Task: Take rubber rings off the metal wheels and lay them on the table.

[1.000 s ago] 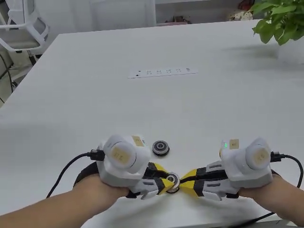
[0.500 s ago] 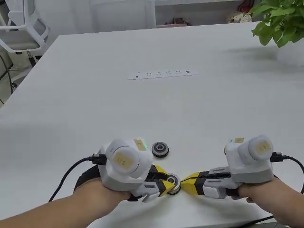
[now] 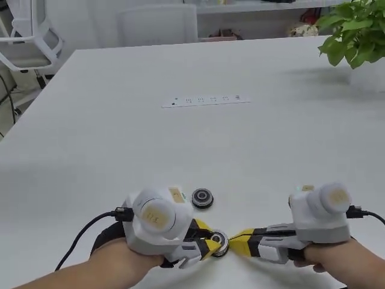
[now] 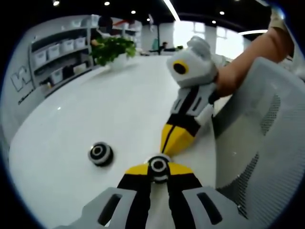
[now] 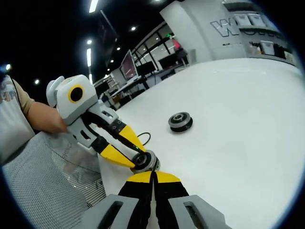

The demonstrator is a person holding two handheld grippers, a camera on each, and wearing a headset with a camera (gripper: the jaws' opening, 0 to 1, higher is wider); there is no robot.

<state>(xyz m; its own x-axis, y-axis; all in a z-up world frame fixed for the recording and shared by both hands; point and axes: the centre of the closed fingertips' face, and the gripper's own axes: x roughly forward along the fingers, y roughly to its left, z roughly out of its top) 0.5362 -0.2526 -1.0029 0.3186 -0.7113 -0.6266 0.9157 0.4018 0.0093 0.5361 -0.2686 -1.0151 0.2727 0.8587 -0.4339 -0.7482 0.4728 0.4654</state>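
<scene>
My left gripper (image 3: 209,241) is shut on a small metal wheel (image 3: 218,242) with a dark rubber ring, low over the table's near edge. In the left gripper view the wheel (image 4: 158,166) sits between the yellow tips of that gripper (image 4: 158,171). My right gripper (image 3: 233,239) comes in from the right, jaws shut, tips touching the wheel's rim (image 5: 144,161). Whether this gripper (image 5: 153,175) pinches the ring I cannot tell. A second wheel with a rubber ring (image 3: 202,198) lies flat on the table just beyond the left gripper; the same wheel (image 4: 100,153) (image 5: 180,121) shows in both gripper views.
A white power strip (image 3: 206,99) lies mid-table. A potted plant (image 3: 355,30) stands at the far right corner and a white chair (image 3: 30,36) beyond the far left. A grey mesh chair back (image 4: 257,157) is close behind the table's near edge.
The right gripper's body has dropped lower and drawn back to the right while its tips stay at the wheel. The left gripper keeps its hold. The second wheel has not moved.
</scene>
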